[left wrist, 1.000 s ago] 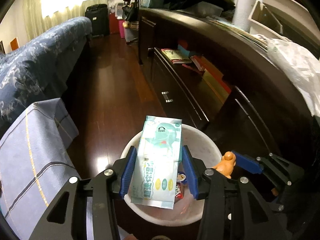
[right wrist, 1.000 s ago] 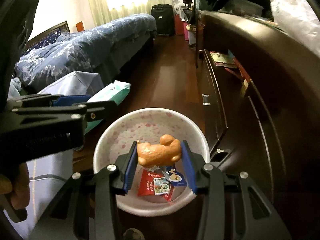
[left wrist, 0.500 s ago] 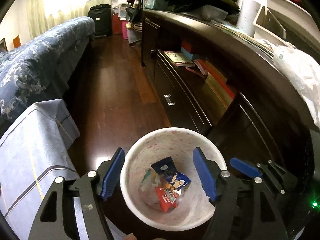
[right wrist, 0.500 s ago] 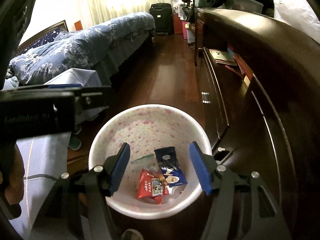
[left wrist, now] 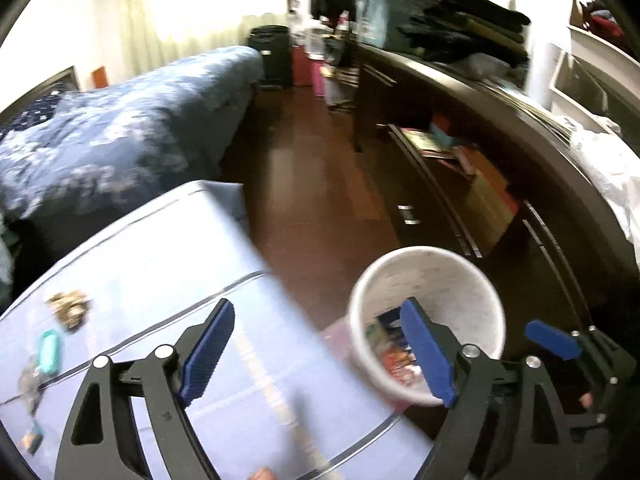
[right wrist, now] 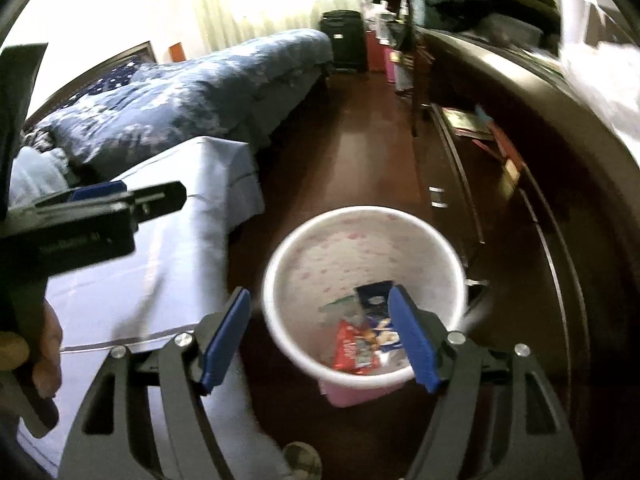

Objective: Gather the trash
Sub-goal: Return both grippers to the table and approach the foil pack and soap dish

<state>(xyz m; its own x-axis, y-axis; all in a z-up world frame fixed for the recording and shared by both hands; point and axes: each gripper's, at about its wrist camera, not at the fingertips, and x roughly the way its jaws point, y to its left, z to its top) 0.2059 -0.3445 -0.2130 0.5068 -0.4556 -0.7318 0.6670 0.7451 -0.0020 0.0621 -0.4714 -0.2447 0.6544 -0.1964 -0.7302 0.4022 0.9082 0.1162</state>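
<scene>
at the far left of the left wrist view, small scraps lie on the pale blue cloth of the worktop (left wrist: 168,272): a brownish crumpled bit (left wrist: 68,307), a teal oblong piece (left wrist: 50,350) and some smaller blurred bits near the edge that i cannot make out. the left claw (left wrist: 318,356) hangs over the cloth's right border with its blue pads spreading apart and nothing between them; the left pad is over the cloth, the right pad is in front of the bin. just to the right of the worktop, on the dark wooden floor (left wrist: 320,184), stands the white trash bin (left wrist: 432,276), upright, with wrappers inside (left wrist: 394,360). behind the worktop is a bed with a blue patterned cover (left wrist: 120,136), and a dark cabinet (left wrist: 500,208) runs along the right.

in the right wrist view the person's hand (right wrist: 44,348) grips the left tool at the far left, above the same cloth. the right claw (right wrist: 320,340) is released too, its pads widening and empty, its right pad in front of the bin's rim (right wrist: 276,264). a red wrapper (right wrist: 352,346) and a dark blue one (right wrist: 378,300) lie at the bottom of the bin.
</scene>
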